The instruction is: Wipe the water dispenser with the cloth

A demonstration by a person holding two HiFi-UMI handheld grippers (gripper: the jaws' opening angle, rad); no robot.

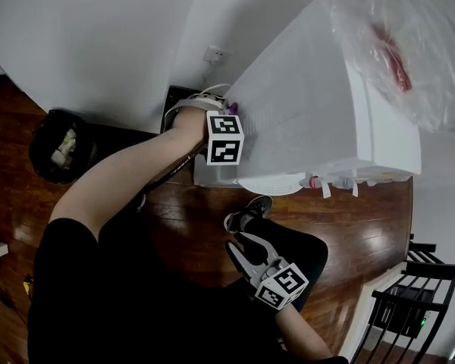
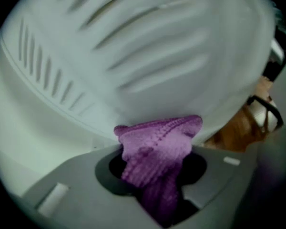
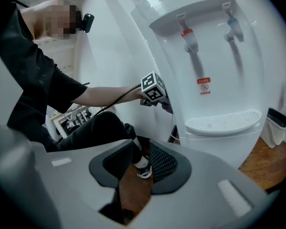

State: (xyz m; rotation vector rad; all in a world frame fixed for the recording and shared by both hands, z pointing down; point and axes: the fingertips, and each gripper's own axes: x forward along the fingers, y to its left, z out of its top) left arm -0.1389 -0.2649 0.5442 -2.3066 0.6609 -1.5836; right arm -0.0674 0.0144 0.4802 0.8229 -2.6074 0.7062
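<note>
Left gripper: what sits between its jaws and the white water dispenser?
A purple cloth. The left gripper is shut on it, and its bunched end appears to press against the water dispenser's ribbed side. The left gripper view shows this.

Left gripper view: the water dispenser (image 2: 133,56) panel was blurred. The lower end of the cloth (image 2: 157,147) was lost from sight between the left gripper (image 2: 155,185) jaws.

Head view: those jaws were hidden behind the marker cube (image 1: 224,137). The contents of the bin (image 1: 57,146) were too small to identify.

Black short-sleeved shirt (image 1: 61,287), black trousers (image 1: 307,249), black-white sneaker (image 1: 250,211) — left gripper (image 2: 155,159), right gripper (image 3: 137,156): grey, black-on-white marker cubes.
</note>
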